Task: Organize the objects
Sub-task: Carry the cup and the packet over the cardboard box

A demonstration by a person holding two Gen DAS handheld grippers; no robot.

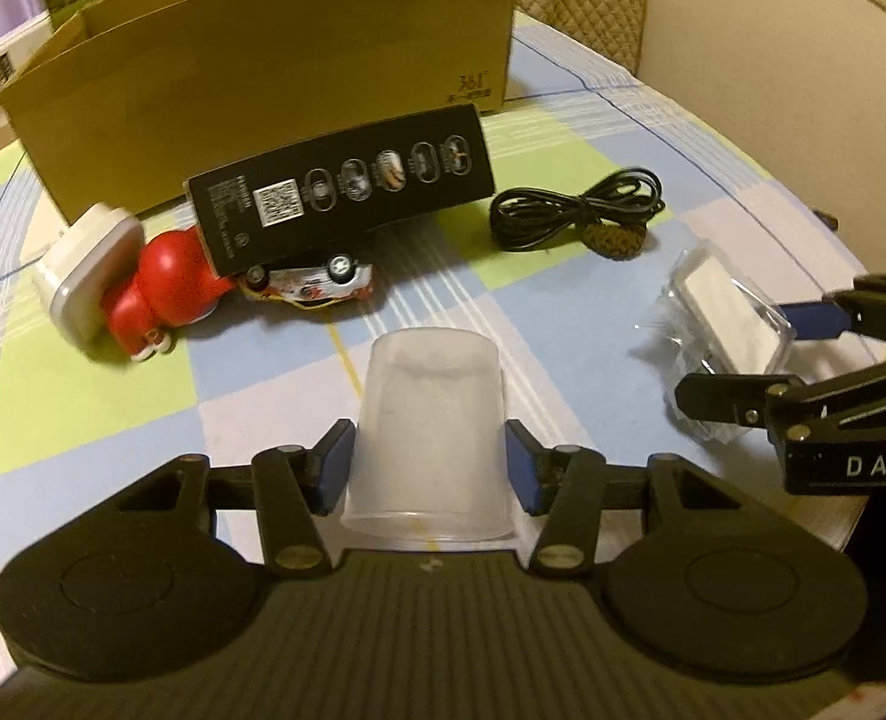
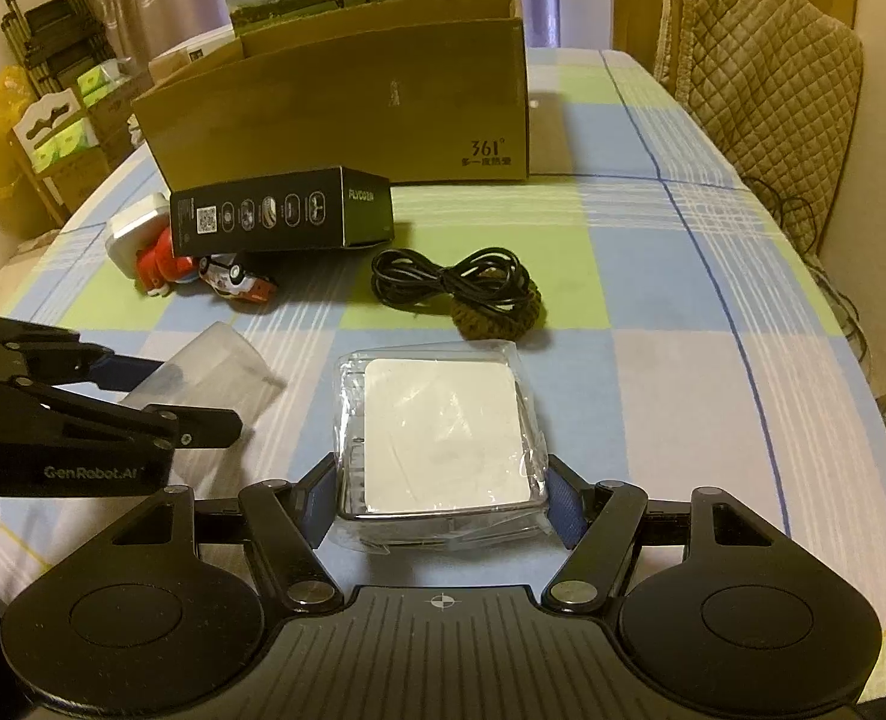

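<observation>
Checked tablecloth covers table (image 2: 652, 300); cardboard box (image 2: 347, 102) open at far edge. Left gripper (image 1: 428, 462) apparently pinches inverted plastic cup (image 1: 431, 420), right gripper (image 2: 440, 495) clamps wrapped white case (image 2: 443, 438), near edge, box-bound probably.

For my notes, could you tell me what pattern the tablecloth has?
The tablecloth is a plaid of blue, green and white squares, clearest in the right wrist view.

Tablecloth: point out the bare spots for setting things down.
Free: the tablecloth right of the black cable, toward the quilted chair, and between cable and cardboard box. Crowded: the left, around black carton, red toy, toy car.
</observation>
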